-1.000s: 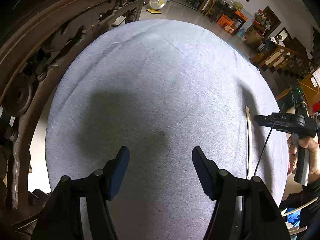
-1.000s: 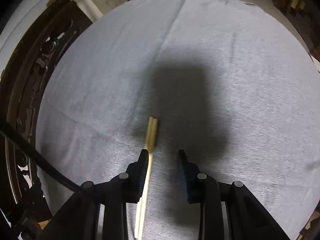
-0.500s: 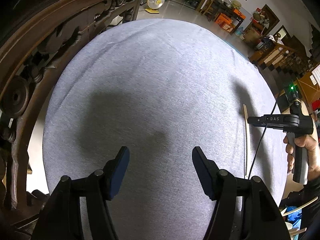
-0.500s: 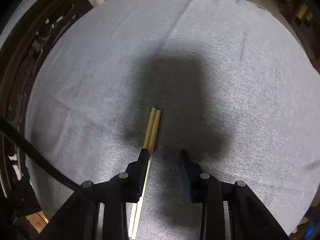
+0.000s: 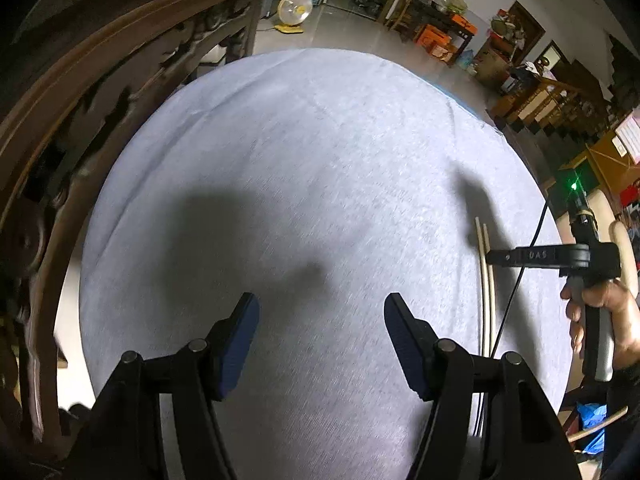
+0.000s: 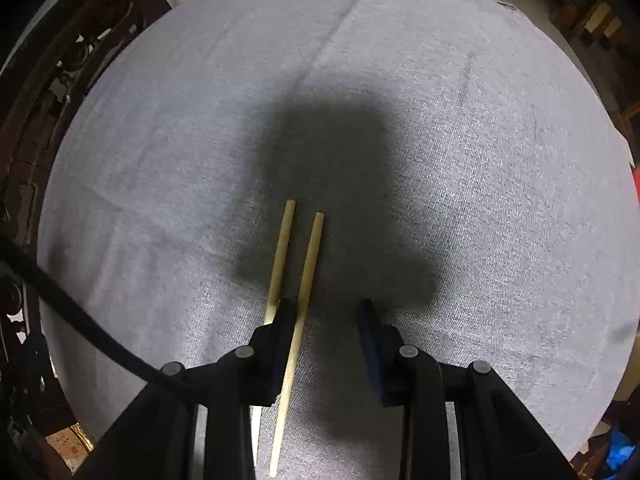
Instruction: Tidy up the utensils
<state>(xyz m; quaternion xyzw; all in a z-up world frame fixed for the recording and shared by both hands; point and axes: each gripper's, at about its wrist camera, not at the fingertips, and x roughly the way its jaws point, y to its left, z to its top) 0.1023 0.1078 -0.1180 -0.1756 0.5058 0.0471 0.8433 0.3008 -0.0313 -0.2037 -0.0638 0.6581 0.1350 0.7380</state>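
Two pale wooden chopsticks lie side by side on the grey tablecloth, a small gap between them. My right gripper is open just above them. Its left finger sits between the two sticks, and the right stick lies between the jaws. In the left wrist view the chopsticks lie at the table's right side, with the right gripper over them, held by a hand. My left gripper is open and empty above the cloth.
A dark carved wooden chair back stands along the table's left edge. A black cable crosses the lower left of the right wrist view. Furniture and a fan stand on the floor beyond the table.
The two chopsticks, pressed together before, now lie slightly apart. My right gripper has drawn back and risen. My left gripper has pulled back a little.
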